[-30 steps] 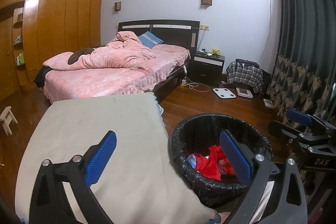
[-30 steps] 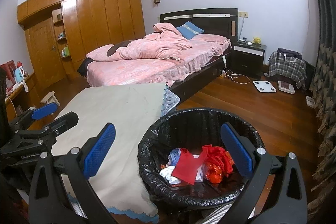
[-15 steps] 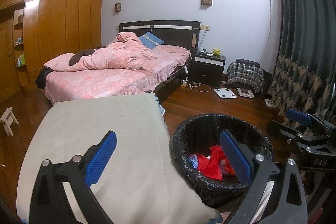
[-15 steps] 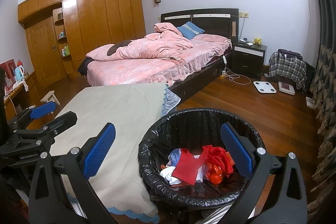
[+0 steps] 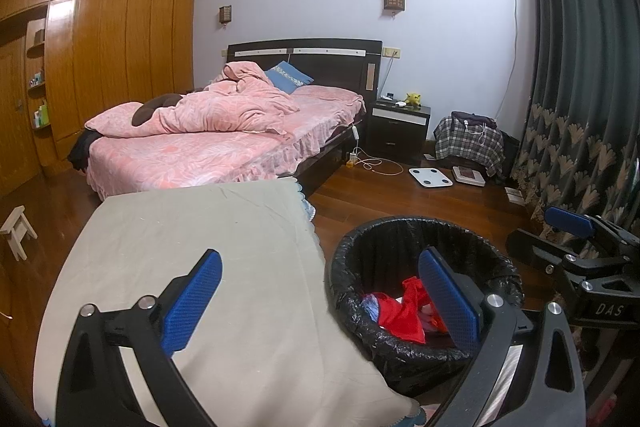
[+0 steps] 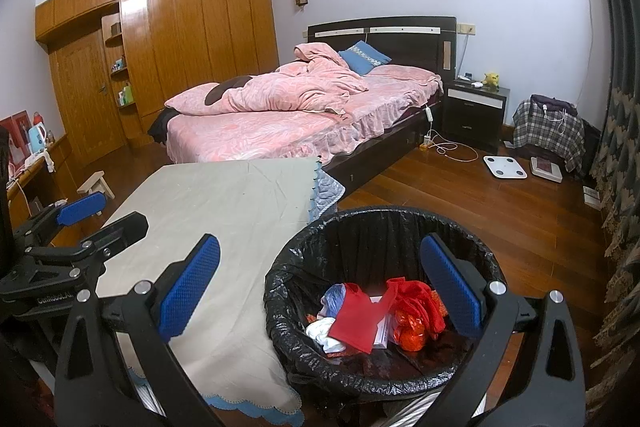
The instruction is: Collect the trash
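Black-lined trash bin (image 6: 384, 291) stands on wood floor, touching corner of cloth-covered bench (image 6: 224, 211). Red wrappers and white scraps (image 6: 372, 319) lie inside bin. My left gripper (image 5: 320, 299): jaws spread, holding nothing, above bench edge. My right gripper (image 6: 320, 291): jaws spread, holding nothing, over bin.

My way down into the trash bin (image 6: 384, 307) is open from above (its black-lined mouth gapes wide). The cloth-covered table (image 6: 224, 227) crowds its left rim, and red trash (image 6: 416, 311) fills the bottom. Bare wooden floor (image 6: 460, 195) lies beyond.
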`<state>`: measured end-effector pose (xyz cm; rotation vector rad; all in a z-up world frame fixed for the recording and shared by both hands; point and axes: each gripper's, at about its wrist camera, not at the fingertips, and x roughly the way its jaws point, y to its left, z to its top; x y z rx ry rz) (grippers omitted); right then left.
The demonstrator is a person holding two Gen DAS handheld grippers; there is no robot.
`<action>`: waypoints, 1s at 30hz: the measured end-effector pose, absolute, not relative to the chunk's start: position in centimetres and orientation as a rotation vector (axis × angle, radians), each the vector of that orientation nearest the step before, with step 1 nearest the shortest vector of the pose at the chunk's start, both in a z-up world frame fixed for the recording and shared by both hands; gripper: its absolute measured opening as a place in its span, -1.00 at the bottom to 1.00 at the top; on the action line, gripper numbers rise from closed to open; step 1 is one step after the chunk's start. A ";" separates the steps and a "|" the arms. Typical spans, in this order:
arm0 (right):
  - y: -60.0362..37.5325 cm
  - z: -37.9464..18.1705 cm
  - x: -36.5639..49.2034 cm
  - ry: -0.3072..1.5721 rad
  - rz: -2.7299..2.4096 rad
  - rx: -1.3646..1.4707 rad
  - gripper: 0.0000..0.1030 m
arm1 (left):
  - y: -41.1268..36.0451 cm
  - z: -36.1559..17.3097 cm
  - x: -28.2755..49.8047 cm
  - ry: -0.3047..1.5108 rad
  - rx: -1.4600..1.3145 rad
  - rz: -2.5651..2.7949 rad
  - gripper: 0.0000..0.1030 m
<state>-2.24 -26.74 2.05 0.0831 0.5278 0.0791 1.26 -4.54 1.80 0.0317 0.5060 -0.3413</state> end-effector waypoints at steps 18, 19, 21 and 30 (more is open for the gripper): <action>-26.7 2.0 -2.2 0.530 0.079 0.083 0.89 | -4.1 1.9 1.2 0.510 0.032 -0.339 0.88; -26.7 2.0 -2.2 0.530 0.080 0.083 0.89 | -3.8 1.9 1.2 0.510 0.032 -0.339 0.88; -26.6 1.9 -2.2 0.531 0.080 0.082 0.89 | -3.6 1.9 1.3 0.511 0.031 -0.338 0.88; -26.5 2.0 -2.2 0.531 0.080 0.083 0.89 | -3.5 1.9 1.3 0.512 0.033 -0.338 0.88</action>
